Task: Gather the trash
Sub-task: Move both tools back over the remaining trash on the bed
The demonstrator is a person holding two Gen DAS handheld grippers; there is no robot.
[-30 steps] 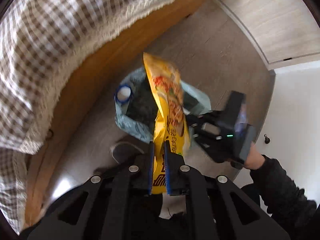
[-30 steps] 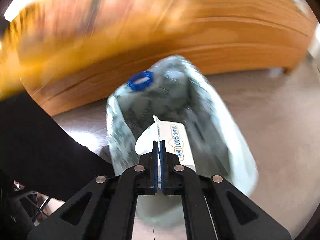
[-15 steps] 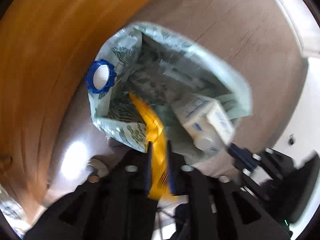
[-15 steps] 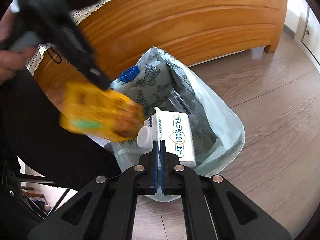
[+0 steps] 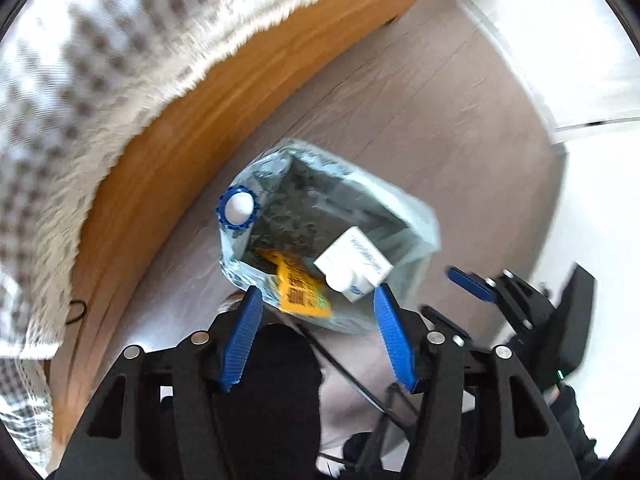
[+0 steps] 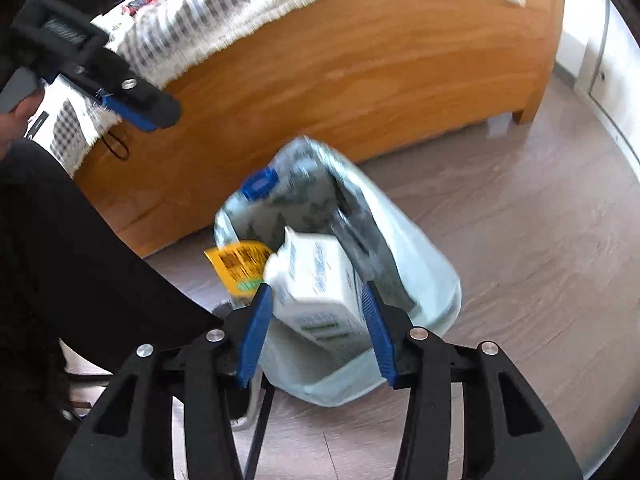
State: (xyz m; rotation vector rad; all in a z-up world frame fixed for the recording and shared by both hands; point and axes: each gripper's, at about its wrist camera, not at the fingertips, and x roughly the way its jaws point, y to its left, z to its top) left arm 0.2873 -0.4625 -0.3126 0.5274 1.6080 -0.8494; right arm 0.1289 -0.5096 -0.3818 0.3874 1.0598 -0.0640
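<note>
A pale green patterned plastic bag (image 5: 416, 232) (image 6: 420, 272) stands open on the floor, with a blue ring (image 5: 238, 212) (image 6: 260, 184) at its rim. A yellow snack packet (image 5: 298, 288) (image 6: 240, 264) and a white milk carton (image 5: 356, 264) (image 6: 316, 284) lie in its mouth, both blurred. My left gripper (image 5: 318, 292) hangs above the bag, jaws opening, gripping nothing; it also shows as the left gripper (image 6: 132, 112) at upper left. My right gripper (image 6: 317, 288) is opening just above the carton, its pads off the carton's sides. It appears again as the right gripper (image 5: 460, 300), beside the bag.
A wooden bed frame (image 6: 360, 80) with a checked fringed blanket (image 5: 80, 80) runs behind the bag. Grey wood floor (image 6: 520, 240) spreads to the right. White cupboard doors (image 5: 580, 60) stand at the far side. A person's dark sleeve (image 6: 60, 240) fills the left.
Both grippers went from shut to open. The yellow packet left my left gripper and the milk carton left my right one; both now sit in the bag. The left gripper drew back from the bag.
</note>
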